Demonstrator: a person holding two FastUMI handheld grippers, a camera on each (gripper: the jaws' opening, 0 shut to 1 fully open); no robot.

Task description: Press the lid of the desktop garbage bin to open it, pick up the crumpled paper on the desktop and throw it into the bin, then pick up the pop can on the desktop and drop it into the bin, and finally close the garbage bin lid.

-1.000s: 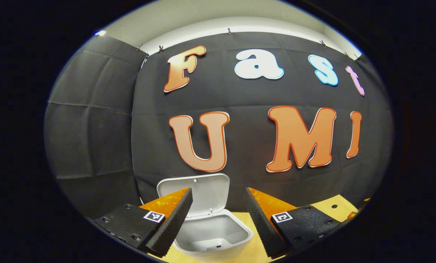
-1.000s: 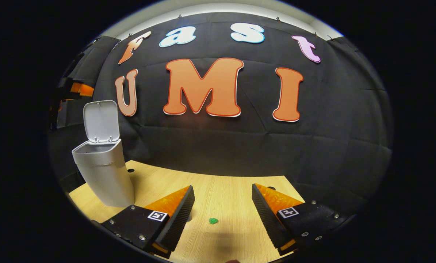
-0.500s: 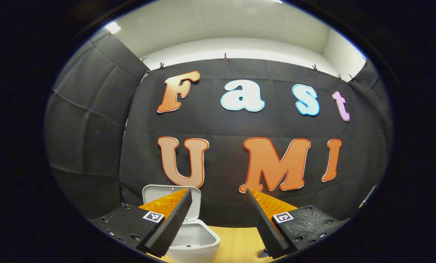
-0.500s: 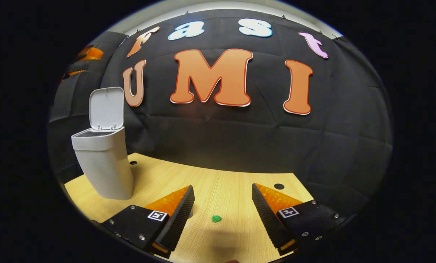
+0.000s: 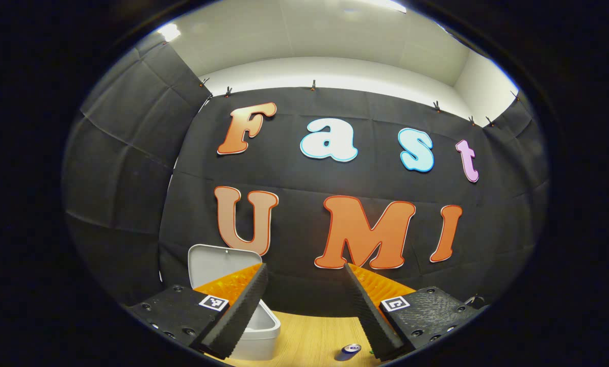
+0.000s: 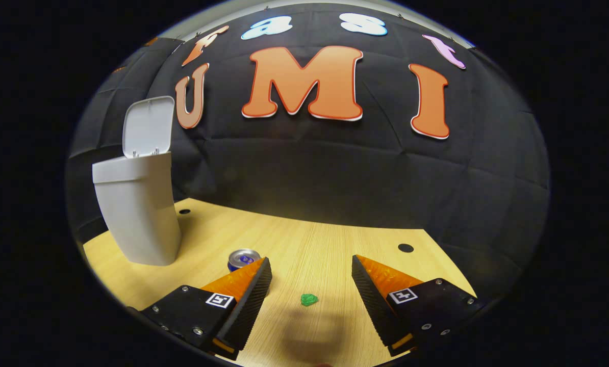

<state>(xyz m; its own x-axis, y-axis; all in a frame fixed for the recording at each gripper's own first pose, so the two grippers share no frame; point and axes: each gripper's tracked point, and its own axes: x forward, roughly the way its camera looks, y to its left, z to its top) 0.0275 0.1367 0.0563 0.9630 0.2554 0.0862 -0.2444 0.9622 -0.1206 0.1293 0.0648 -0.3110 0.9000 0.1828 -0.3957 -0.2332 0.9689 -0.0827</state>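
The white bin stands at the table's left with its lid flipped up. In the left gripper view the bin sits low, partly behind my left finger. A pop can stands on the table just past my right gripper's left finger, and its top peeks in at the bottom of the left gripper view. A small green crumpled paper lies between my right gripper's fingers, farther ahead. My right gripper is open above the table. My left gripper is open and holds nothing, raised high.
The wooden table has round holes near its far edge. The black cloth wall stands close behind the bin and the table.
My left gripper has lifted and pulled back from the bin, which sank and slid left in its view. My right gripper has lowered toward the table, bringing the can into view.
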